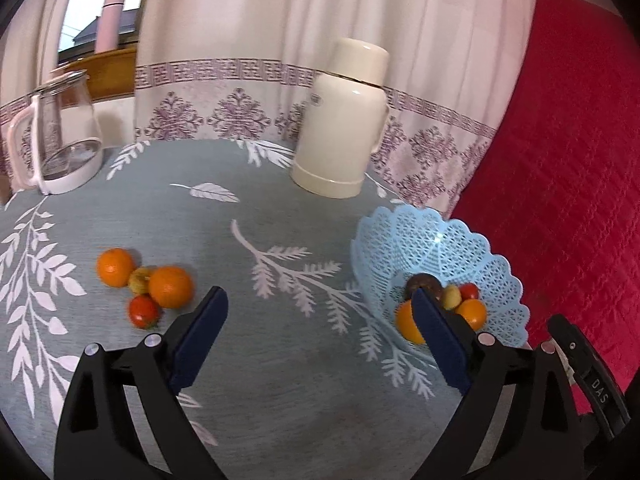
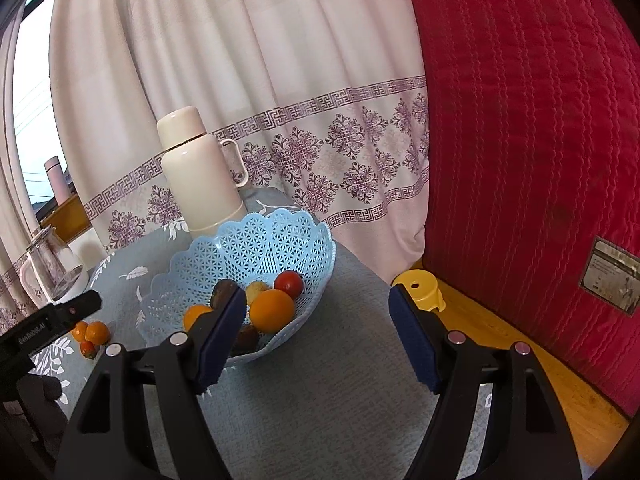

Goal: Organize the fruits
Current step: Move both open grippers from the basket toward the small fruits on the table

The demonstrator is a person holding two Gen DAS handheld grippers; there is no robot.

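Left wrist view: blue lattice basket with scalloped rim holds two oranges, a red fruit, a small yellow one and a dark brown one. Left of the basket, on the grey leaf-print cloth, lie two oranges, one yellow, one red. Left gripper released, empty. Right gripper spread, empty, near the basket.

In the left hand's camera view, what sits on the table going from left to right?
Glass jug → loose fruit cluster of two oranges, a small yellowish fruit and a red one → cream thermos flask → blue lattice basket holding more fruit.
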